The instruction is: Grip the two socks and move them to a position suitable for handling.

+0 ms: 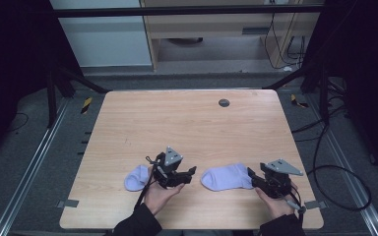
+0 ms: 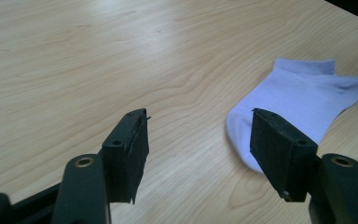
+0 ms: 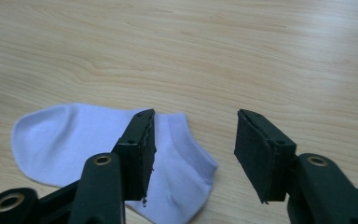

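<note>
Two pale lilac ankle socks lie flat near the front edge of the wooden table [image 1: 187, 123]. One sock [image 1: 137, 178] sits left of my left hand, partly hidden by the gripper body. The other sock [image 1: 228, 176] [image 2: 303, 95] [image 3: 74, 140] lies between the two grippers. My left gripper [image 1: 192, 173] [image 2: 198, 116] points right toward it, open, with bare wood between its jaws. My right gripper [image 1: 251, 175] [image 3: 193, 116] is open at this sock's cuff end. Its left jaw hangs over the cuff without pressing on it.
A small dark round cap [image 1: 224, 103] is set in the table near the far edge. Black frame bars and cables [image 1: 334, 172] run along the floor on both sides. The table's front edge lies just under the person's wrists.
</note>
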`<state>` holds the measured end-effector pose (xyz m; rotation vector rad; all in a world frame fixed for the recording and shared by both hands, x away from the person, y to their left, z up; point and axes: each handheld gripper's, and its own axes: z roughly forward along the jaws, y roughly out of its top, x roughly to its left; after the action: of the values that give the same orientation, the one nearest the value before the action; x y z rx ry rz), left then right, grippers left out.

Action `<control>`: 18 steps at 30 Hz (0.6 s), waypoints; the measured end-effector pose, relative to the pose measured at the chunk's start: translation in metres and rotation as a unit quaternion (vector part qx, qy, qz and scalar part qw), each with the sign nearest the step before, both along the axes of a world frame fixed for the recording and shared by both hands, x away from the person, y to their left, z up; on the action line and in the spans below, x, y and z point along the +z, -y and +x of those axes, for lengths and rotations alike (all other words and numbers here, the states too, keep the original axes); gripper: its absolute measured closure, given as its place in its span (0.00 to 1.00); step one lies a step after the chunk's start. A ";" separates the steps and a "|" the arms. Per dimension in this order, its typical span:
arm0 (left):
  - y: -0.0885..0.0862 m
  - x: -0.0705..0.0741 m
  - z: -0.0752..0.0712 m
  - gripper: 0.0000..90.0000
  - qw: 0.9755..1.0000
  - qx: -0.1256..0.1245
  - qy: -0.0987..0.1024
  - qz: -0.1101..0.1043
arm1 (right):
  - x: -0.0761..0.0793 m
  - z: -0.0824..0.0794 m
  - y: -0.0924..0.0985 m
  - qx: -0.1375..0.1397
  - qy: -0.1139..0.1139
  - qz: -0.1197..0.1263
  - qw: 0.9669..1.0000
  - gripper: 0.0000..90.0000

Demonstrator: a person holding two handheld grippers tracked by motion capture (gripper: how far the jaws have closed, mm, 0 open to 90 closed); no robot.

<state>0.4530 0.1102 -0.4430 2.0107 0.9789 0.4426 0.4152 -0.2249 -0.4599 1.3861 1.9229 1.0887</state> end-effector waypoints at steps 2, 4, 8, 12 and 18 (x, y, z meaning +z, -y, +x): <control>-0.011 0.003 -0.001 0.39 1.000 0.010 0.006 0.003 | 0.002 0.001 -0.003 0.010 0.001 0.002 1.000 0.49; -0.022 0.005 -0.001 0.38 1.000 0.021 0.010 0.000 | 0.003 0.002 -0.006 0.018 -0.001 0.003 1.000 0.49; -0.045 0.009 -0.001 0.36 0.999 0.039 0.010 -0.001 | 0.005 0.006 -0.014 0.030 -0.002 0.008 1.000 0.45; -0.068 0.011 -0.001 0.35 0.998 0.058 0.010 -0.005 | 0.008 0.009 -0.020 0.043 -0.004 0.013 0.999 0.41; -0.104 0.008 -0.003 0.33 0.995 0.095 0.011 -0.008 | 0.014 0.013 -0.040 0.067 -0.007 0.011 0.998 0.38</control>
<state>0.4500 0.2140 -0.4346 1.9016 1.1624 0.5554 0.4279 -0.1852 -0.4459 1.2945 2.0434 1.1674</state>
